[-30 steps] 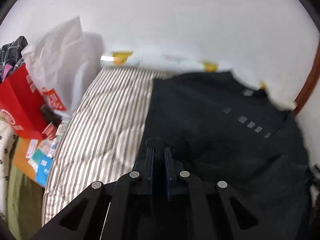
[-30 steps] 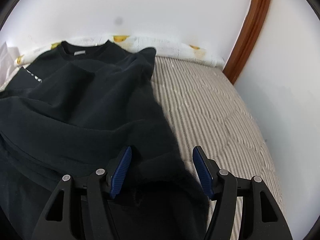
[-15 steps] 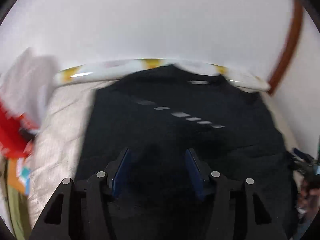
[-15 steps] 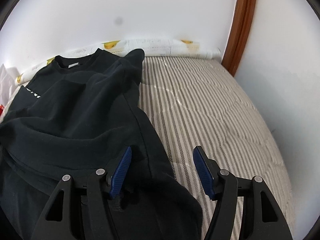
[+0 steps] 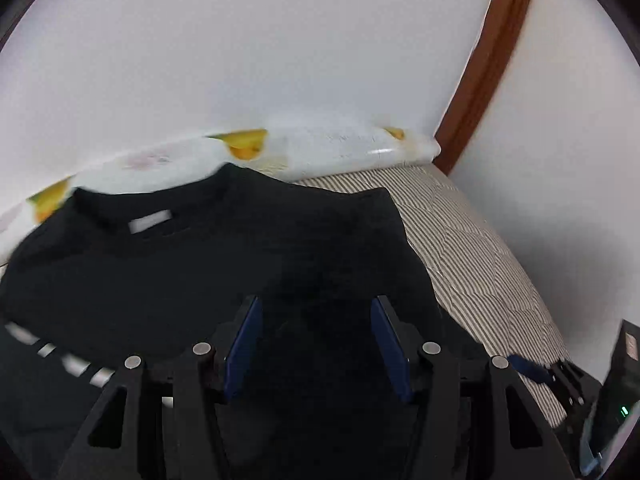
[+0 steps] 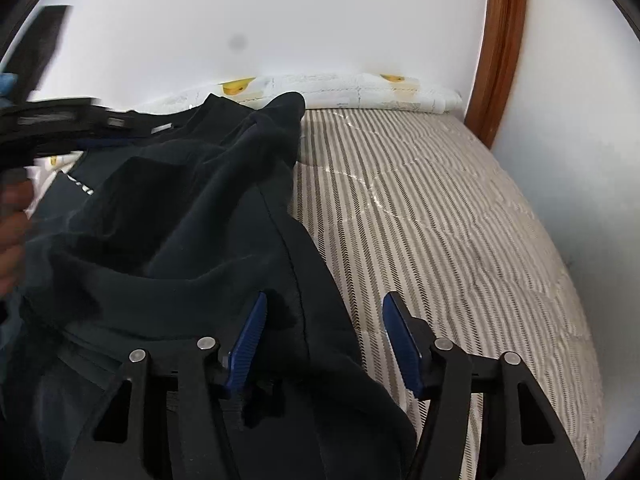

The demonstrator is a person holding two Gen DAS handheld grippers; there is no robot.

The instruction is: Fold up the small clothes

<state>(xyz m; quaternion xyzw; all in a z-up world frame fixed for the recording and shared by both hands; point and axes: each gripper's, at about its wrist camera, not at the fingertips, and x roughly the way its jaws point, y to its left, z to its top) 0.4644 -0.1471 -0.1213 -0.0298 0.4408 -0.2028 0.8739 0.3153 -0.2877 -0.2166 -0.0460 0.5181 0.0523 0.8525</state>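
A black shirt (image 5: 224, 264) lies on a striped mattress (image 5: 480, 248), collar and white label (image 5: 150, 224) toward the wall. My left gripper (image 5: 316, 308) hovers open over the shirt's upper right part, nothing pinched between its blue pads. In the right wrist view the shirt (image 6: 192, 208) is rumpled and folded over itself. My right gripper (image 6: 324, 304) stands over the shirt's right edge; its jaws are closing, with the edge of the cloth lying between them and the pads not pressing it. The left gripper (image 6: 60, 120) shows blurred at upper left, with a hand (image 6: 12, 220).
A white bolster with yellow prints (image 6: 340, 88) runs along the white wall at the head. A brown wooden frame (image 6: 500, 48) stands in the right corner. Bare striped mattress (image 6: 440, 220) stretches right of the shirt up to the side wall.
The left gripper, shut on the shirt a second ago, has opened and swung right across it toward the collar. The right gripper barely moved; its jaws narrowed a little.
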